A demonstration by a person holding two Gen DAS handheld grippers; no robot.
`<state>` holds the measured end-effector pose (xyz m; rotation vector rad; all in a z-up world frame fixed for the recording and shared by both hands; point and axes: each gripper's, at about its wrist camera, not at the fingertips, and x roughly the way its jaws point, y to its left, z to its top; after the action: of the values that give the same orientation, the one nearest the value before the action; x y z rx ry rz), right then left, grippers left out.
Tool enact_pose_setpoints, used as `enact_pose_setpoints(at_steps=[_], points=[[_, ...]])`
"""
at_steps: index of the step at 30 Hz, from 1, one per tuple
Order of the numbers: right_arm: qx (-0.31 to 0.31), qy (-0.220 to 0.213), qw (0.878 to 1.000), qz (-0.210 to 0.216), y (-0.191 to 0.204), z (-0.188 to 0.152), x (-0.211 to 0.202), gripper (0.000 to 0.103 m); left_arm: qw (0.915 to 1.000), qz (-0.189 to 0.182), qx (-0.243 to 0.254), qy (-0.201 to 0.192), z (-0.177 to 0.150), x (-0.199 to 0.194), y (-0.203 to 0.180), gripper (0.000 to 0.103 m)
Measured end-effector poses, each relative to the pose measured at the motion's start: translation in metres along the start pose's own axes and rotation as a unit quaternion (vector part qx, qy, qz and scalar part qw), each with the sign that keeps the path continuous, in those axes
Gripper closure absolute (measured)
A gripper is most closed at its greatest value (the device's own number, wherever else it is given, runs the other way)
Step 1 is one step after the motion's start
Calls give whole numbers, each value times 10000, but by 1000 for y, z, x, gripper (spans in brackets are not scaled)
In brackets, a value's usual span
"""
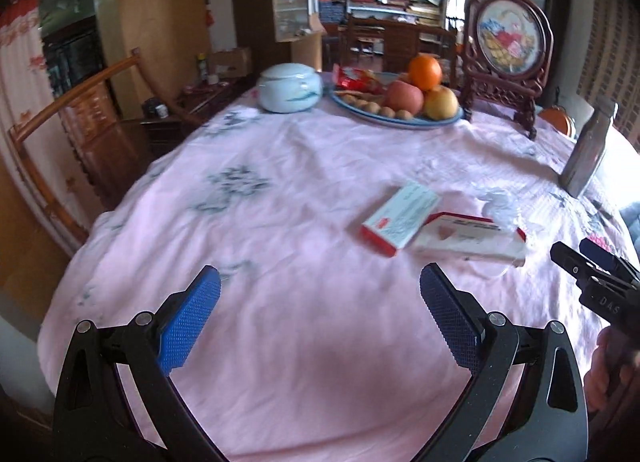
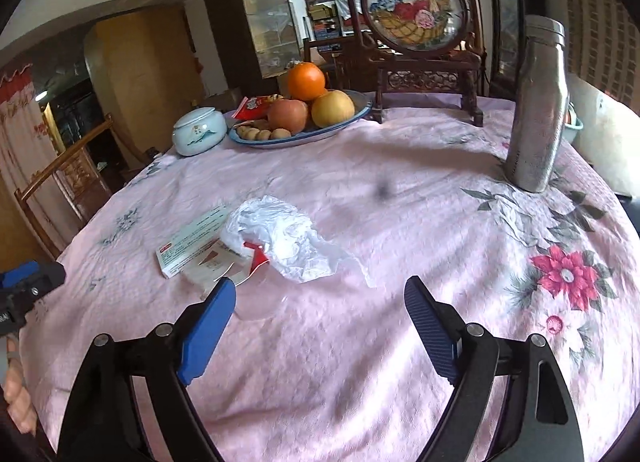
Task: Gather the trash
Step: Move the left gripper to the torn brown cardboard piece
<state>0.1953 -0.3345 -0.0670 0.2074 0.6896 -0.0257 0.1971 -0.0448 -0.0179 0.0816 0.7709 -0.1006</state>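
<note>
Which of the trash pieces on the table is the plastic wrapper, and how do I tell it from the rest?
Start at the pink tablecloth, near its front edge, well short of the fruit plate and the steel flask. A small pile of litter lies there: two flat cardboard boxes side by side. The plastic wrapper is the crumpled, translucent white sheet draped over the boxes' right end, the only soft, shapeless piece.

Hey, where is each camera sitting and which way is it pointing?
Left wrist: on the left hand-held gripper, facing down across the pink tablecloth at two boxes; the right hand-held gripper shows at its right edge.
Right wrist: on the right hand-held gripper, facing the plastic wrapper and metal flask.
Shared: boxes, fruit plate.
</note>
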Motion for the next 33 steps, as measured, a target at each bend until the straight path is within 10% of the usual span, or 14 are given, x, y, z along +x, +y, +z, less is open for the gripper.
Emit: enact_pose_setpoints(at_steps=[6, 13, 24, 31, 33], points=[[593, 47, 9982, -64, -26, 5, 2, 16, 9992, -54, 216, 333, 14, 43, -43, 7], [972, 135, 9952, 6, -36, 6, 7, 16, 9874, -1339, -514, 674, 24, 61, -66, 7], [1672, -131, 9856, -233, -72, 12, -8, 17, 9827, -1434, -556, 1028, 14, 88, -97, 7], [1717, -172, 9847, -226, -75, 13, -11, 17, 9879, -958, -478, 1126, -3, 94, -60, 6], [1724, -171, 9847, -204, -75, 13, -13, 17, 9954, -101, -253, 915, -11, 86, -33, 6]])
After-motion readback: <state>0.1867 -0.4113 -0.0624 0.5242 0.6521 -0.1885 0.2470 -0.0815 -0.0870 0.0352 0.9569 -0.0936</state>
